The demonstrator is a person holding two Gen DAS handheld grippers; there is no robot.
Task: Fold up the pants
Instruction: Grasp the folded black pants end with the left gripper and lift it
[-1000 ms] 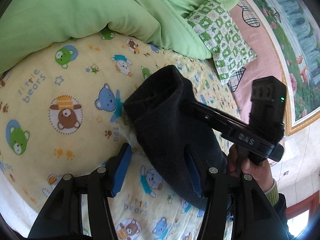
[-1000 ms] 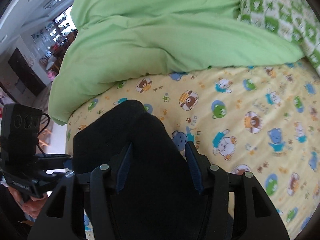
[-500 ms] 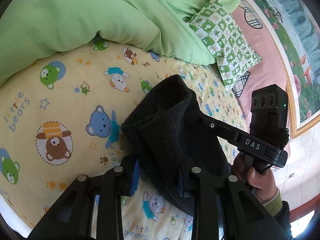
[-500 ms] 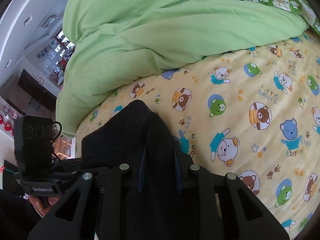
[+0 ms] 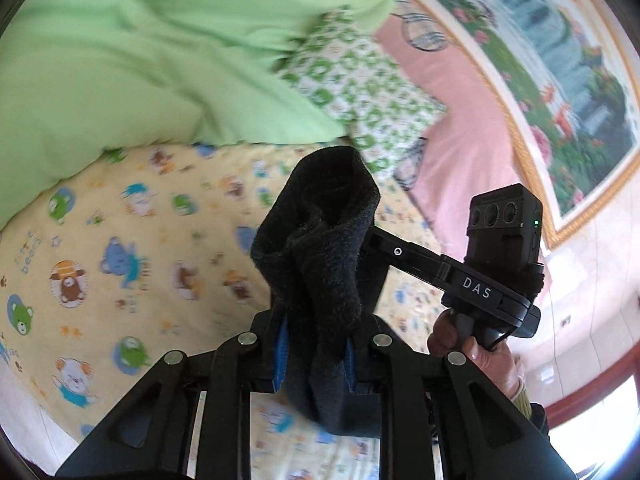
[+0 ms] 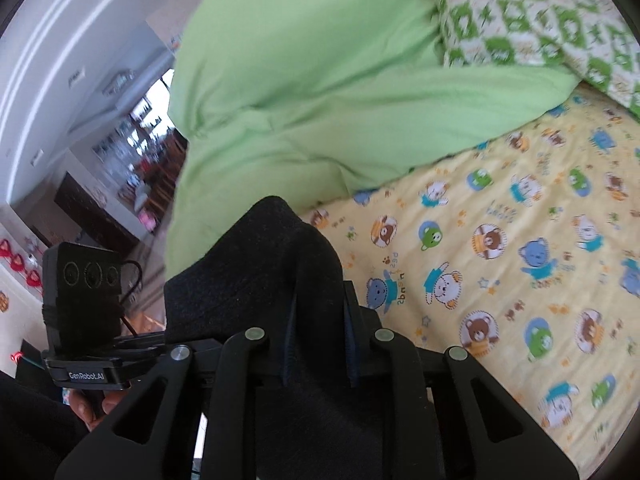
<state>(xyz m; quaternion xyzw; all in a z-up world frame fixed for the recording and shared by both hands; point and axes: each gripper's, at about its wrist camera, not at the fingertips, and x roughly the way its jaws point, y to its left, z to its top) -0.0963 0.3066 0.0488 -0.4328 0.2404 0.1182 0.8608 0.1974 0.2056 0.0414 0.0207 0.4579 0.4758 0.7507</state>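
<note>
While both sets of jaws are closing, each has dark cloth pinched between its blue pads. Seen from the left wrist, the left gripper (image 5: 314, 358) is clamped on a bunched fold of the black pants (image 5: 320, 248), which rise from the pads in a rumpled column with a rolled top. Just beyond and to the right, the right gripper (image 5: 370, 246) disappears into the same fabric, carried by a hand (image 5: 476, 344) under a black camera block. Seen from the right wrist, the right gripper's pads squeeze another fold of the pants (image 6: 276, 280), which peak above the fingers and spill toward the lens. The left gripper's body and camera sit at lower left. Behind lies a yellow sheet (image 6: 520, 280) printed with cartoon bears, then a green duvet (image 6: 320, 80) and a green-checked pillow (image 6: 540, 12).
</note>
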